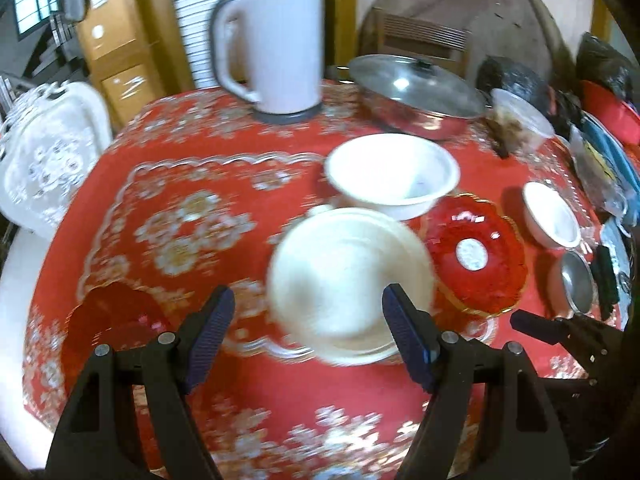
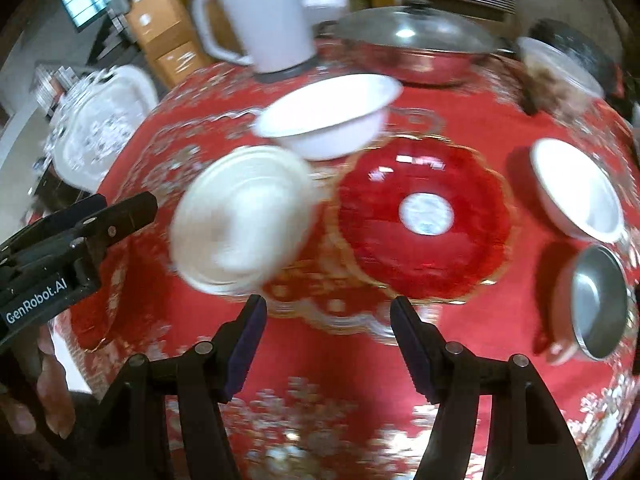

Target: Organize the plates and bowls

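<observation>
A blurred cream-white round plate [image 1: 352, 280] is lying on the red patterned counter [image 1: 180, 184], nearest the camera in the left wrist view. Just behind it a large white deep bowl [image 1: 394, 174] is sitting upright, its rim overlapping the plate's far edge in the pictures. Beside the plate a glossy red scalloped plate with a gold rim and white centre [image 2: 424, 216] is lying flat. Further right a small white bowl [image 2: 576, 188] is standing upright, and near it a small steel bowl [image 2: 600, 302] is resting close to the counter's edge.
</observation>
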Demonstrator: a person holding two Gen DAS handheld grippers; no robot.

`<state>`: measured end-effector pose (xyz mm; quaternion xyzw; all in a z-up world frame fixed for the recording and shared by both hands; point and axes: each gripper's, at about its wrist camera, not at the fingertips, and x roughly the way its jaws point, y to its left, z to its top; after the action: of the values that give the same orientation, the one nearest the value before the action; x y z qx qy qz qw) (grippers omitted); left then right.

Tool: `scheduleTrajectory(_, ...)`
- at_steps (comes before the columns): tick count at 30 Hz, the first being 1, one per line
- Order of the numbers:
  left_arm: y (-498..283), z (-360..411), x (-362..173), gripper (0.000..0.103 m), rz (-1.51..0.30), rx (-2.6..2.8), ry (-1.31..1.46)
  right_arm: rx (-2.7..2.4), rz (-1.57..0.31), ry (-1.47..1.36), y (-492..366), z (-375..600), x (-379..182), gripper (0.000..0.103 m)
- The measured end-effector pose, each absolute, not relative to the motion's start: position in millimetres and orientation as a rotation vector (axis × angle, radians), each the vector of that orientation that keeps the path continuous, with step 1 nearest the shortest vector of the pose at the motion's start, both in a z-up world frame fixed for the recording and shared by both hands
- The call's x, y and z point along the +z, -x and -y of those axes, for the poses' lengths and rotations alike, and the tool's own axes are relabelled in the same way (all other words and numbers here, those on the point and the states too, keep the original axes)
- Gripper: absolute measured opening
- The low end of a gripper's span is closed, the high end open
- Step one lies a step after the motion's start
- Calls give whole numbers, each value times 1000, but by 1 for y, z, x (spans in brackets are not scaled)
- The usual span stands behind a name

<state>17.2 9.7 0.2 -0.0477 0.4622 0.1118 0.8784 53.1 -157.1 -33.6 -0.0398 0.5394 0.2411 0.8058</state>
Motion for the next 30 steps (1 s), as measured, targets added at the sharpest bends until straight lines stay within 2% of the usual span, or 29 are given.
scheduleTrajectory(8,-68,35,-12,76,-1006,135,119,387,-1155,8,-87,219,-39,69)
scheduleTrajectory(18,-121,66,-29,76,-1091,58,183,340,-1157,-30,-124,241,-40,69)
scheduleTrajectory(30,-155,61,-67,76,-1238,69,240,330,-1189,-53,-151,247,-53,70)
